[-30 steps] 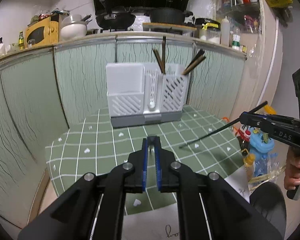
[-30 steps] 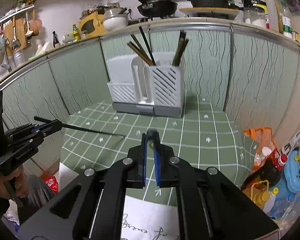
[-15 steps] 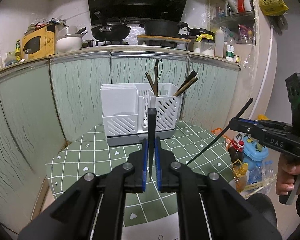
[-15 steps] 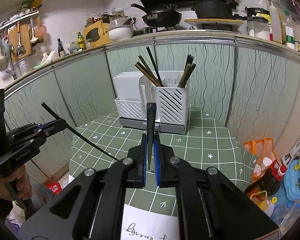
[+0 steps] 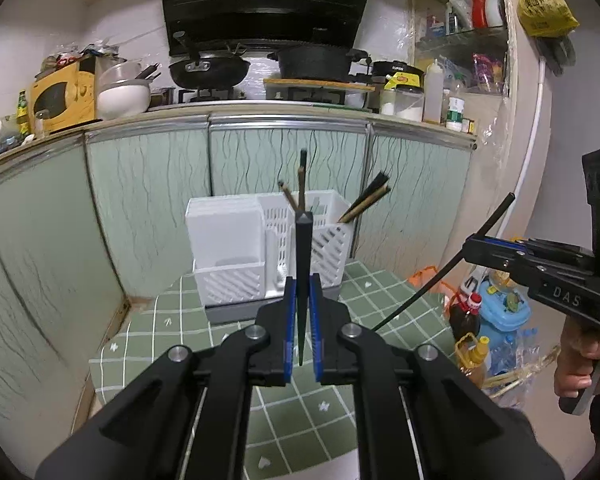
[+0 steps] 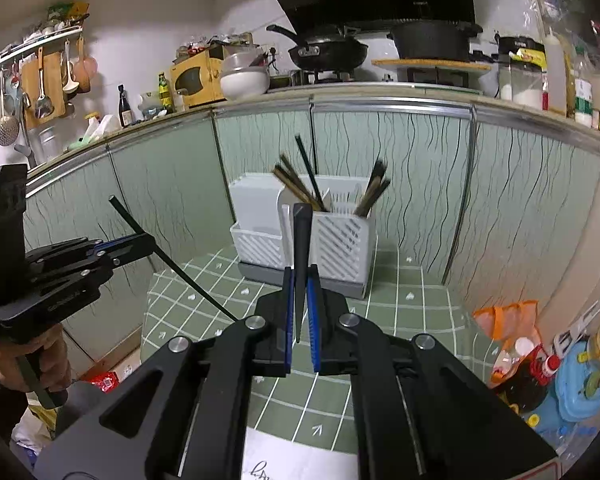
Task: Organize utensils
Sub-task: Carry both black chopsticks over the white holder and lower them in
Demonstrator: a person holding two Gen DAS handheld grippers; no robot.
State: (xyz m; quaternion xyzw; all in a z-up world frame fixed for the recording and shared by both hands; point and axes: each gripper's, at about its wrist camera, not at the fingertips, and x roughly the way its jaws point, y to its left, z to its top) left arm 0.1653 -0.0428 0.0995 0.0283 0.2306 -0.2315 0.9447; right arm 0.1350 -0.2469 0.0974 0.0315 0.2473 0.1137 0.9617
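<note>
over the green checked table (image 5: 172,320), both grippers – left gripper (image 5: 302,336), right gripper (image 6: 300,320) – are clamped tight on one black chopstick (image 5: 303,264) each, short of the white holder (image 5: 260,248) – light, stiff, probably slick, so pinching mid-shaft looks safest.

I have lifted both black chopsticks (image 5: 302,264) off the table; each now stands upright between my jaws.
</note>
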